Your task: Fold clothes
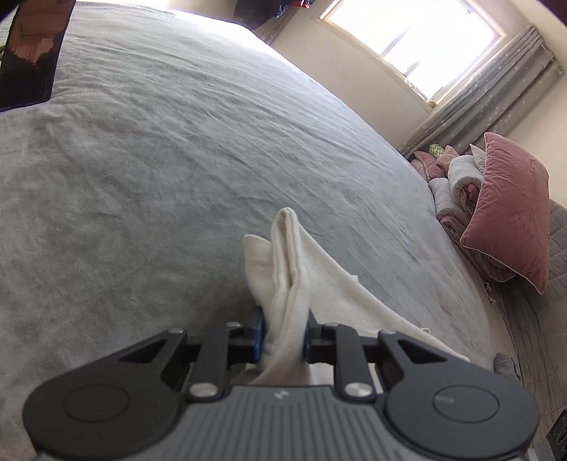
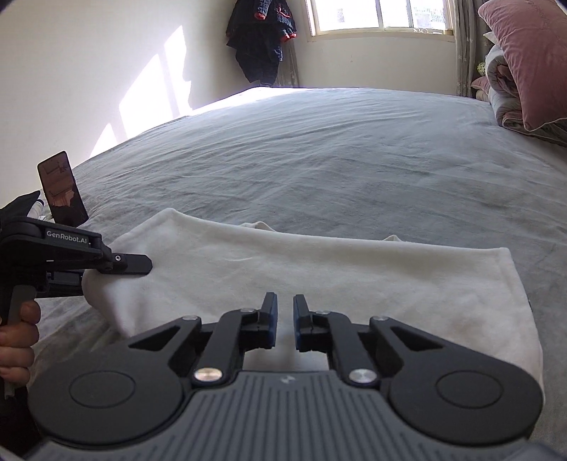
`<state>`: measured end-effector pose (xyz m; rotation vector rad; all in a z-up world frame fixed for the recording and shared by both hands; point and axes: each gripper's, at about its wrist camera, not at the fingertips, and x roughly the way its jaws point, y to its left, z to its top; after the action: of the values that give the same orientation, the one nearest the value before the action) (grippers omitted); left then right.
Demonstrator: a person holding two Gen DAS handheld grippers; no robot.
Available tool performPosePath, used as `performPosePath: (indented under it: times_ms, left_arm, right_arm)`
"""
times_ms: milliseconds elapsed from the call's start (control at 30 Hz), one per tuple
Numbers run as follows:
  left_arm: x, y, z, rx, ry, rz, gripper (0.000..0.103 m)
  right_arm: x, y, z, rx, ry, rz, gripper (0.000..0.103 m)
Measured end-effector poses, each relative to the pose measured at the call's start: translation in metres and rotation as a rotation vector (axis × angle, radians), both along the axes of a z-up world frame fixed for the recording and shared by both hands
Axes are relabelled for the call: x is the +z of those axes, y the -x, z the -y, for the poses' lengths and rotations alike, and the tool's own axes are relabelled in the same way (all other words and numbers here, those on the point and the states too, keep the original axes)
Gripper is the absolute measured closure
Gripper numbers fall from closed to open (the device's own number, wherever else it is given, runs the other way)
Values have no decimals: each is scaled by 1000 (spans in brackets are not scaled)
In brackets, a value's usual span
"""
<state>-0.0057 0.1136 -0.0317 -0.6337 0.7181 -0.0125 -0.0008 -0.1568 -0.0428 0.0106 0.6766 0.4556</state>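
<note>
Covering bed (image 2: 354, 152): grey sheet; sunlit window (image 2: 379, 16). Left fingers (image 1: 264, 328) pinch white garment (image 2: 319, 276); right fingers (image 2: 271, 312) narrow, empty.

The garment (image 2: 319, 280) is plain white, with no print, and has a faint yellowish stain near its right end. The bed cover (image 2: 336, 159) is plain grey. The right gripper (image 2: 285, 308) is black, with blue pads and a ribbed grey body; the left gripper (image 1: 285, 331) has the same colours, and white letters stand on its black side. At the far right, the pillow (image 1: 510, 212) is dusty pink with a pale edge. The rolled quilt (image 1: 457, 188) beside it is light grey and pink. The curtain (image 1: 496, 99) is grey with small white flowers. On the far wall, the hanging clothes (image 2: 260, 39) are dark blue with red parts.
</note>
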Motion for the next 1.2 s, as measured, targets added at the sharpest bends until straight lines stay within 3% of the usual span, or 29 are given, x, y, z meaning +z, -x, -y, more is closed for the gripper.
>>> performPosePath:
  times_ms: [133, 300, 433, 500, 533, 733, 833, 1000, 1033, 1100, 1133, 1167, 1200]
  left_arm:
    - [26, 3, 16, -32, -32, 48, 85]
    - [64, 2, 52, -95, -119, 99, 85]
    - [86, 2, 85, -150, -199, 126, 84]
    - [90, 1, 102, -175, -226, 132, 83]
    - [92, 0, 111, -188, -239, 134, 82]
    - [91, -11, 152, -250, -248, 130, 80]
    - [84, -21, 164, -260, -189, 111, 79]
    - [72, -34, 164, -293, 8, 49, 73]
    - [70, -34, 161, -307, 63, 53, 73]
    - [62, -34, 150, -337, 259, 54, 73]
    - [58, -34, 145, -347, 353, 53, 73]
    - [54, -34, 141, -341, 414, 42, 73]
    - [54, -32, 139, -329, 415, 44, 73]
  right_arm:
    - [-15, 0, -9, 13, 30, -9, 93]
    - [-10, -9, 14, -25, -127, -102, 92]
    - [-3, -11, 38, -58, -238, -153, 82]
    - [0, -10, 52, -84, -282, -161, 64]
    - [2, -8, 59, -98, -303, -159, 60]
    - [10, -4, 90, -153, -391, -158, 55]
    - [6, -6, 106, -179, -478, -185, 50]
    - [6, -7, 130, -226, -604, -227, 50]
    - [7, -6, 134, -240, -622, -233, 48]
    - [6, -6, 144, -276, -660, -251, 36]
    - [4, -6, 149, -294, -691, -269, 36]
    - [1, -7, 155, -313, -721, -287, 36]
    - [-3, -8, 160, -327, -754, -306, 35]
